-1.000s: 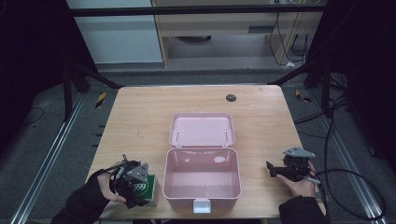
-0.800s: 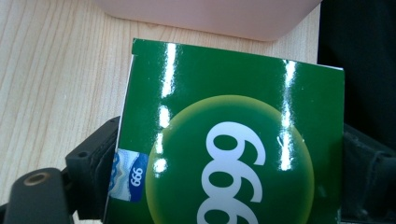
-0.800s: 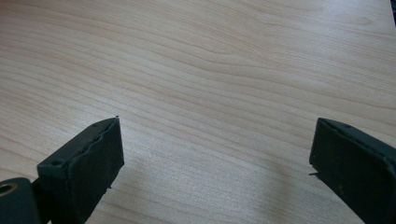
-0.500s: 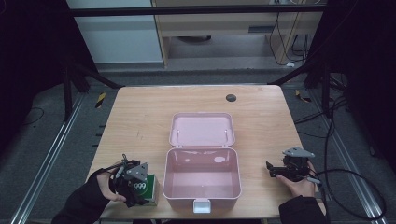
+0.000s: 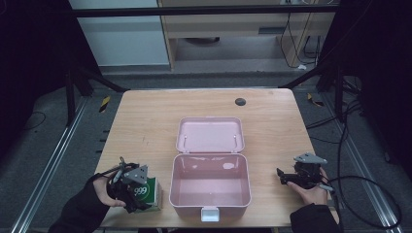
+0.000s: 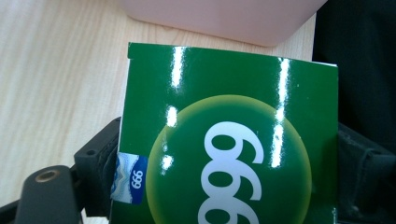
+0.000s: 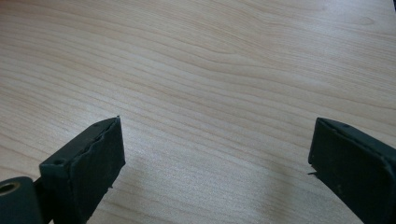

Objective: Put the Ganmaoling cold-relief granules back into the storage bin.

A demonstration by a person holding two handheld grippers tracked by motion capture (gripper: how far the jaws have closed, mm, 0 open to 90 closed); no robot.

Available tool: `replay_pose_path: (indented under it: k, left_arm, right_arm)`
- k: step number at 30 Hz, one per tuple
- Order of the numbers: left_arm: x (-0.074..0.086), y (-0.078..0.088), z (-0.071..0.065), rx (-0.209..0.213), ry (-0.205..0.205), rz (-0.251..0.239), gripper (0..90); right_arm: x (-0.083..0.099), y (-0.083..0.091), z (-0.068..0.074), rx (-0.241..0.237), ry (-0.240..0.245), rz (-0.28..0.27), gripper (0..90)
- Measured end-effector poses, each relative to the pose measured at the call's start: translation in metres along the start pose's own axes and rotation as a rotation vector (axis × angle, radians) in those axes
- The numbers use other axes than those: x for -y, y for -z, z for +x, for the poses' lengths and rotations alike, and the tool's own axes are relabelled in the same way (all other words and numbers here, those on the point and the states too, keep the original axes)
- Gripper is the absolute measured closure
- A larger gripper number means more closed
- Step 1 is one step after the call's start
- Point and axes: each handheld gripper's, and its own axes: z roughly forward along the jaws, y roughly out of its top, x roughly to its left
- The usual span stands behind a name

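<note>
Little has shifted since the earlier frame: the left gripper [image 5: 130, 187] has just been closing its jaws, and the green box [image 6: 229, 140] now sits gripped between them at the table's [image 5: 145, 121] near left, just beside the open pink case [image 5: 210, 182]. Judging by this, only the pick-up is done; lifting and placing it in the empty case remain. The right gripper [image 7: 215, 158] rests released, well apart at right.

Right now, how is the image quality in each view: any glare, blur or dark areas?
High view: the table is evenly lit, the surroundings fall into near black. Left gripper view: bright glare streaks run down the glossy green box, and the pink case behind it looks soft. Right gripper view: sharp wood grain, with soft shadows under the right gripper.
</note>
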Motion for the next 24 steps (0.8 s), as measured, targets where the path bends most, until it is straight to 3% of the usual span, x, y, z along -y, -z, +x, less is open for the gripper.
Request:
replay_pose_path:
  k: [8, 24]
  left_arm:
    - [-0.008, 0.018, 0.000, -0.031, 0.003, -0.013, 13.6]
    - [-0.024, 0.045, 0.002, -0.039, 0.012, -0.018, 13.8]
  right_arm:
    - [0.000, 0.000, 0.000, 0.001, 0.000, -0.005, 4.0]
    - [0.000, 0.000, 0.000, 0.002, 0.002, -0.009, 4.1]
